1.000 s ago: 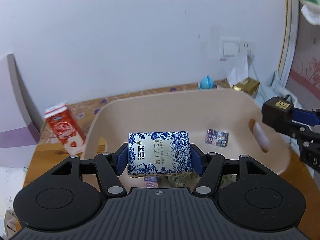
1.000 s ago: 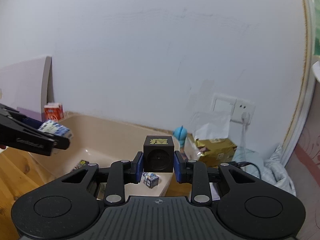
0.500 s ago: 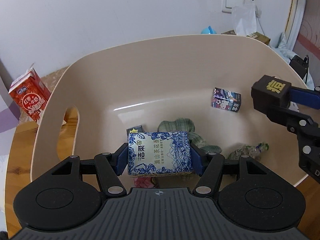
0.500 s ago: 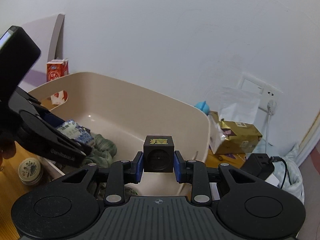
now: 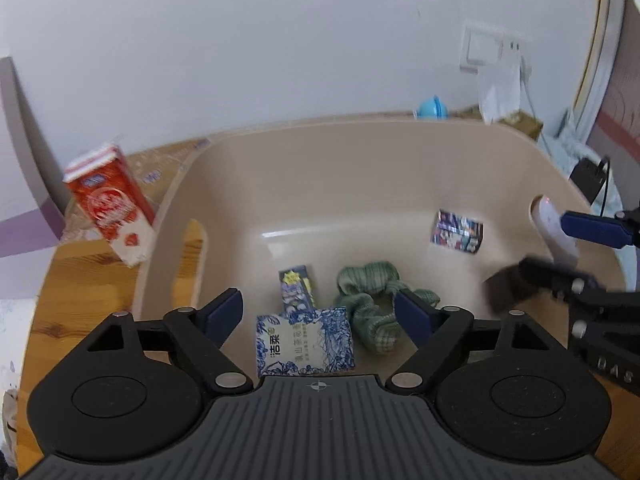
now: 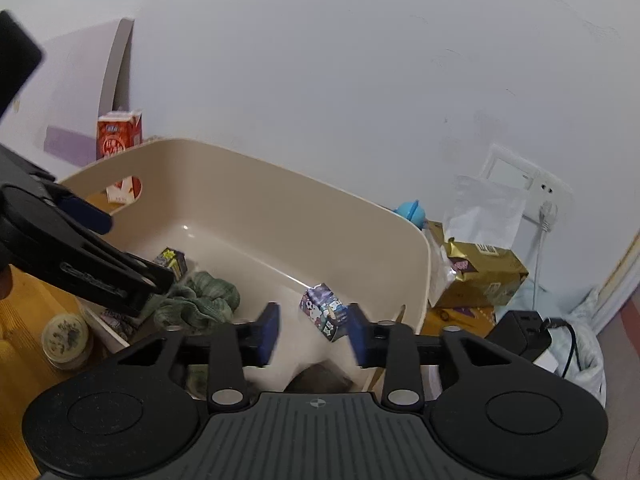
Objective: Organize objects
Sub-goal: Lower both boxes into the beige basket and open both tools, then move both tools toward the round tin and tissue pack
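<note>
My left gripper is open above the beige bin. The blue-and-white tissue pack lies free below its jaws inside the bin. My right gripper is open over the bin's right end. A blurred black cube is loose beside the right gripper's fingers, and it shows as a dark blur low in the right wrist view. In the bin lie a green cloth, a small dark box and a small printed box.
A red milk carton stands left of the bin on the wooden table. A gold bag, a blue toy and a black charger sit right of the bin. A round tin lies near the bin's front.
Both grippers have opened. The tissue pack dropped from the left jaws into the bin. The black cube left the right jaws and is falling.
</note>
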### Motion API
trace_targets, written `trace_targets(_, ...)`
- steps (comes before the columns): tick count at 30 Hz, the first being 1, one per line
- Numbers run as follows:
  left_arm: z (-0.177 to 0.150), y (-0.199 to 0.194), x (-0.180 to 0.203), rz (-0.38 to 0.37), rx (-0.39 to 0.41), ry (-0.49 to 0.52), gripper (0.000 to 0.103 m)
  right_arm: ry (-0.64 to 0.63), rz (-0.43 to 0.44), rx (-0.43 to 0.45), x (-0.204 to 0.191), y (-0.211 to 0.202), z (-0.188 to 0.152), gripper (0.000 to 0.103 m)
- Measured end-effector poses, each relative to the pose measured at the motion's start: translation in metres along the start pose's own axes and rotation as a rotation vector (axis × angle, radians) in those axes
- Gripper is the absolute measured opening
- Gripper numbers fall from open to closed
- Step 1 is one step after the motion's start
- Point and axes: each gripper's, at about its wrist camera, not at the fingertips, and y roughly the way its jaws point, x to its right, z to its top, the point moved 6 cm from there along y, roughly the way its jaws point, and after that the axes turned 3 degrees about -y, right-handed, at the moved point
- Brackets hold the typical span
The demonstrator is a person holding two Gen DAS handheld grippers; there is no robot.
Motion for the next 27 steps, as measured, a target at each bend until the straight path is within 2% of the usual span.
trace_targets(5, -0.003, -0.028, -0.014, 0.011, 0.051, -0.020, 0.089, -0.012, -0.030, 0.054, -0.011, -0.027, 0.002, 0.079)
trace_targets(7, -0.006, -0.038, -0.019, 0.015, 0.068, -0.035, 0.089, -0.004, -0.034, 0.075, -0.017, -0.038, 0.003, 0.091)
trace_targets(10, -0.014, -0.052, -0.027, 0.023, 0.082, -0.042, 0.089, 0.007, -0.043, 0.102, -0.025, -0.054, 0.000, 0.103)
trace_targets(19, -0.055, -0.069, -0.044, 0.058, 0.074, -0.001, 0.092, 0.099, -0.044, 0.122, -0.043, -0.085, -0.029, 0.103)
trace_targets(27, -0.097, -0.053, -0.043, 0.042, 0.029, 0.093, 0.092, 0.134, 0.015, 0.036, -0.066, -0.074, -0.067, 0.103)
